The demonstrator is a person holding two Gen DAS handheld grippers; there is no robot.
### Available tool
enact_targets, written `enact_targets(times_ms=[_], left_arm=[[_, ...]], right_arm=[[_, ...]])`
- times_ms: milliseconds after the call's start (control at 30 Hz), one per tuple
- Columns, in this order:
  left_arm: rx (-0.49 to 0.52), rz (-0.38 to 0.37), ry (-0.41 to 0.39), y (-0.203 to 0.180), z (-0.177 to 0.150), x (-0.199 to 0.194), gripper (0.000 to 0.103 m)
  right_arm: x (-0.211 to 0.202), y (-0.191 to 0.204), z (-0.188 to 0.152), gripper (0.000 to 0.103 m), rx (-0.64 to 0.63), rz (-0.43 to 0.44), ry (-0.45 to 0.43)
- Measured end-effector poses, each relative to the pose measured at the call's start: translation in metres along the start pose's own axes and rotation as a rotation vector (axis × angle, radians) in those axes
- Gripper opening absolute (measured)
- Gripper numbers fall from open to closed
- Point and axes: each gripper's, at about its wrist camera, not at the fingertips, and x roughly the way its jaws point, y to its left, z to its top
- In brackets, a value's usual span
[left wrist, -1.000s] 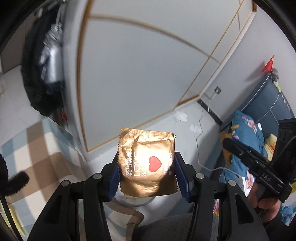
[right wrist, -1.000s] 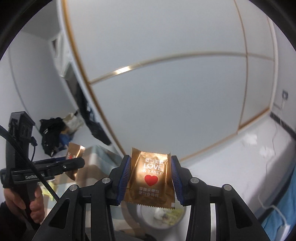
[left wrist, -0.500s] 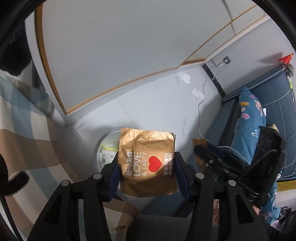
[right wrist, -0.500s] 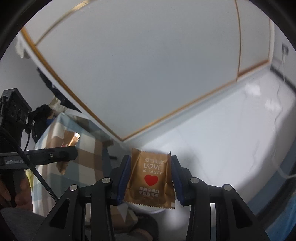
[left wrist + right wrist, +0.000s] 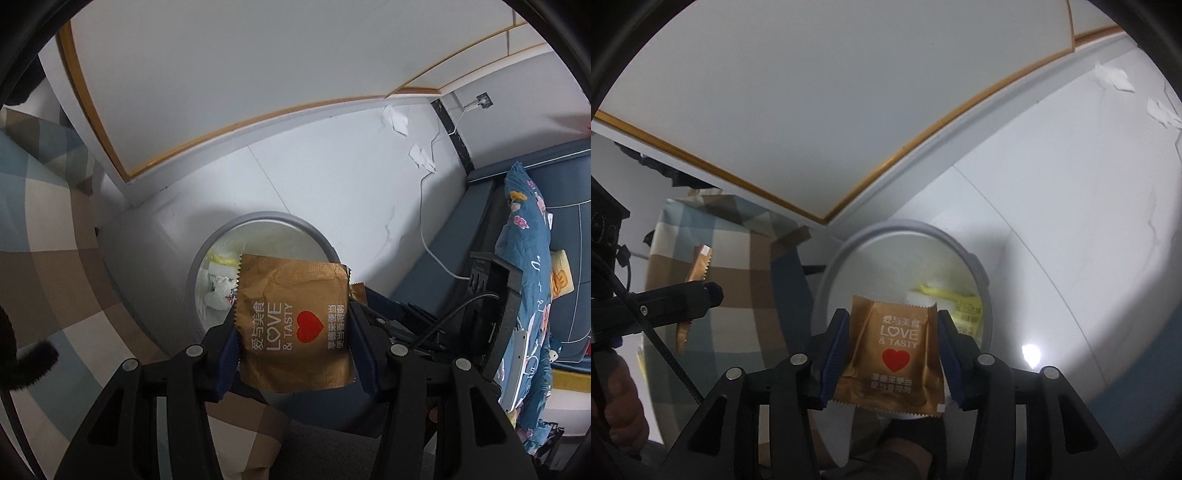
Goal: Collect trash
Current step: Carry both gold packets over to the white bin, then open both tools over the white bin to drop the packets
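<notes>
Gold foil sachets, two, flat and square with saw-toothed end seals, each printed "LOVE & TASTY" in white over a red heart. First sachet (image 5: 291,328), creased and crinkled, is clamped by its side edges between the blue pads of the left hand-held gripper (image 5: 293,338), and hangs over the near rim of the bin. Second sachet (image 5: 892,350), smoother, with one vertical fold, stands between the pads of the right hand-held gripper (image 5: 892,354), whose jaws are opening; both pads appear to touch its edges.

Round bin (image 5: 295,218), one, pale grey with a smooth rim, standing on the white floor directly beyond both sachets. Contents: crumpled white tissue and yellow-green wrappers.

Checked cloth (image 5: 40,229), one, in brown, cream and blue-grey squares, draped just left of the bin.

Floral bedding (image 5: 524,236), blue, at far right.

White paper scraps, two, on the floor near a trailing white cable (image 5: 424,229).
</notes>
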Motion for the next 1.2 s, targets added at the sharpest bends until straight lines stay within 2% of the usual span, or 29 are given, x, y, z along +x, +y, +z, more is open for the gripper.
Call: enact_targets(times_ms=[233,433,700,767,1000,1100,1200], left_arm=[[-0.034,0.001,0.045,0.005,0.003,0.012,0.048],[-0.02,-0.006,0.079,0.001,0.003,0.021,0.049],[0.004,-0.004,0.137,-0.005,0.006,0.039,0.05],[0.005,-0.005,0.154,-0.004,0.006,0.043,0.058],[0.003,0.01,0.178,0.001,0.003,0.048,0.071],[0.004,0.019,0.154,0.001,0.002,0.041,0.076],[-0.001,0.044,0.084,0.004,0.0,0.022,0.08]], right_arm=[[0.007,0.001,-0.003,0.063,0.018,0.01,0.017],[0.003,-0.002,-0.003,0.066,0.015,-0.001,0.019],[-0.019,-0.01,-0.01,0.066,0.038,-0.019,-0.022],[-0.025,-0.011,-0.011,0.066,0.036,-0.029,-0.035],[-0.04,-0.008,-0.01,0.068,0.041,-0.038,-0.07],[-0.046,-0.007,-0.008,0.068,0.04,-0.035,-0.083],[-0.052,-0.004,-0.006,0.068,0.034,-0.038,-0.094]])
